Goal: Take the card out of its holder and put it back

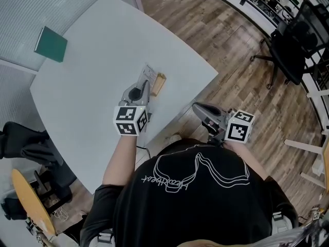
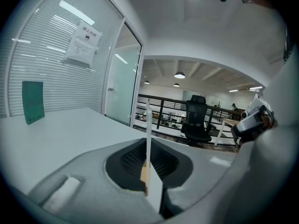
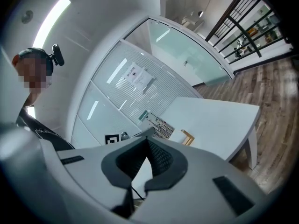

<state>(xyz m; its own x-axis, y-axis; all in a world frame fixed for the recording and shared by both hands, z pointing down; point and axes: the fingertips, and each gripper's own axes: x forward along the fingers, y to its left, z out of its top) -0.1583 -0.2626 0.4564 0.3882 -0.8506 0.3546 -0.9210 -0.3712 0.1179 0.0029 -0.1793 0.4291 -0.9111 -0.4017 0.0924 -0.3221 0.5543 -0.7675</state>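
Left gripper [image 2: 148, 146] pinches a thin white card [image 2: 148, 125] by one edge, above the table [image 1: 92, 60], at ten o'clock from the wooden holder [image 1: 159, 84]. Right gripper [image 3: 147, 143] closed, empty. The card looks light, stiff and slippery; best held by its flat faces near an edge.

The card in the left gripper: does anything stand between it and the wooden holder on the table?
Nothing visible does. The left gripper is shut on the card, and the wooden holder sits close beside it on the white table.
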